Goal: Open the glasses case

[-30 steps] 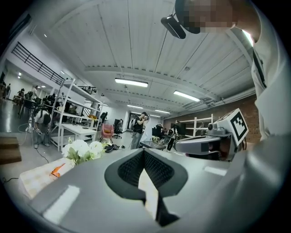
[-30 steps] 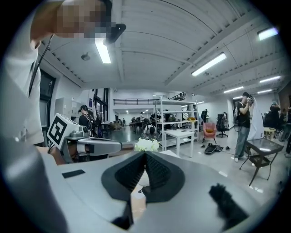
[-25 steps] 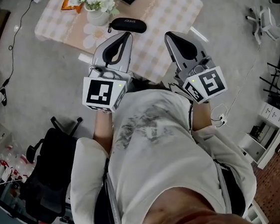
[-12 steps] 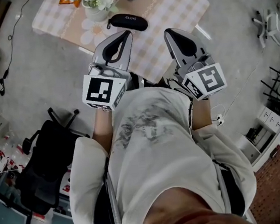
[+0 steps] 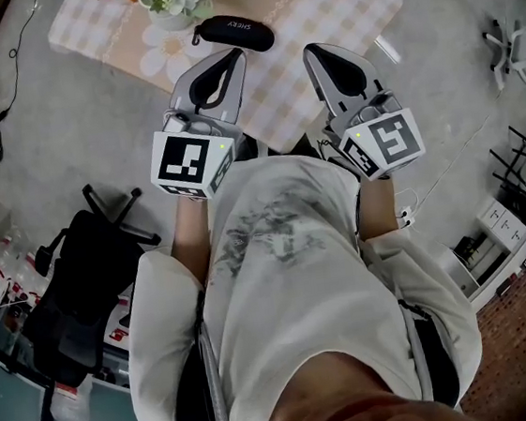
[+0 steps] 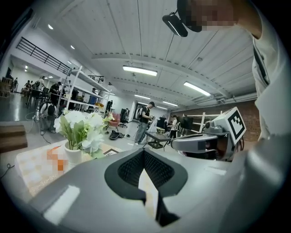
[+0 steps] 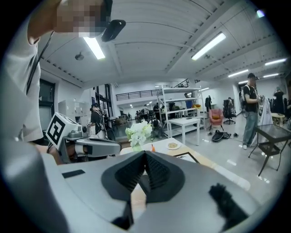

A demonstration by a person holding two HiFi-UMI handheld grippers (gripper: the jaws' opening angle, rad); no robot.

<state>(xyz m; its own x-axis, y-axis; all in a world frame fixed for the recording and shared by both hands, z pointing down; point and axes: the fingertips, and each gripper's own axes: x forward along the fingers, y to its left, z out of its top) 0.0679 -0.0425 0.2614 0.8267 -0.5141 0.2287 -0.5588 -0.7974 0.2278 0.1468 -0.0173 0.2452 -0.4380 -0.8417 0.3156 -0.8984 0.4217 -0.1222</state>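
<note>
The glasses case point(image 5: 235, 33) is shown by the head view alone. It lies closed on the checked tabletop point(image 5: 335, 17), just beside the vase of white flowers point(image 5: 168, 0) and not far from the tabletop's edge on the person's left. In neither gripper view is the case seen, since the near part of the tabletop is covered by each gripper's own body. There the flowers are seen from the side. A small plate point(image 7: 173, 145) on the tabletop is made out only in the right gripper view, and people standing in the room are shown only in the two gripper views.

Compared with a second ago, the tabletop and the case are found nearer the top of the head view. Both grippers are held side by side much as before, their tips seen over the tabletop's near corner.

The left hand-held gripper point(image 5: 232, 55) is shut, its jaws pressed together with nothing between them. Its tip is pointed toward the case but is not in contact with it. The right hand-held gripper point(image 5: 311, 50) is likewise closed and empty, and nothing is touched by it.
</note>
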